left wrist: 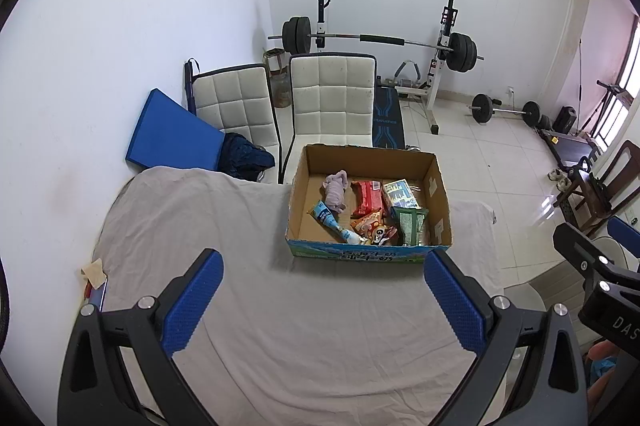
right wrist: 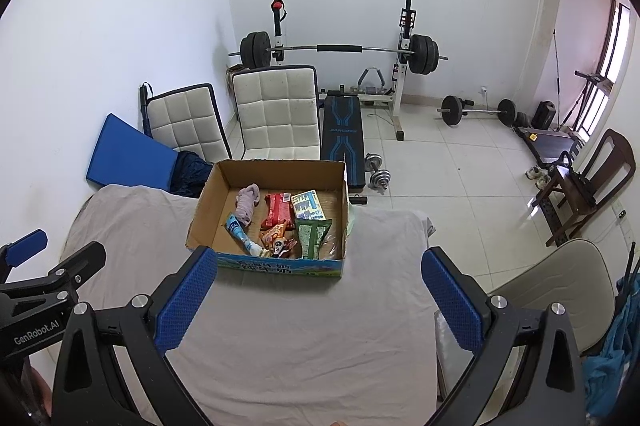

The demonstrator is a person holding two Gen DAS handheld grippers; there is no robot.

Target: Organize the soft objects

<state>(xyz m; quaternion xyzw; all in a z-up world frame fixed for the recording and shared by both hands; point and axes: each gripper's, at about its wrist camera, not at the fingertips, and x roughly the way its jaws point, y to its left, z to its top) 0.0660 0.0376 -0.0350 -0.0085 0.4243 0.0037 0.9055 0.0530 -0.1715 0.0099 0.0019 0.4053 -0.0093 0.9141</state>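
My left gripper (left wrist: 323,300) hangs above the cloth-covered table (left wrist: 224,226), jaws spread wide and holding nothing. Ahead of it, a little to the right, sits an open cardboard box (left wrist: 370,156). Inside I see a rolled purple cloth (left wrist: 335,191), a blue-and-white tube (left wrist: 334,222), a red packet (left wrist: 367,198) and a green packet (left wrist: 410,224). My right gripper (right wrist: 319,296) is likewise wide apart and empty; the box lies ahead of it, slightly left. Two white chairs (left wrist: 332,98) stand beyond the box.
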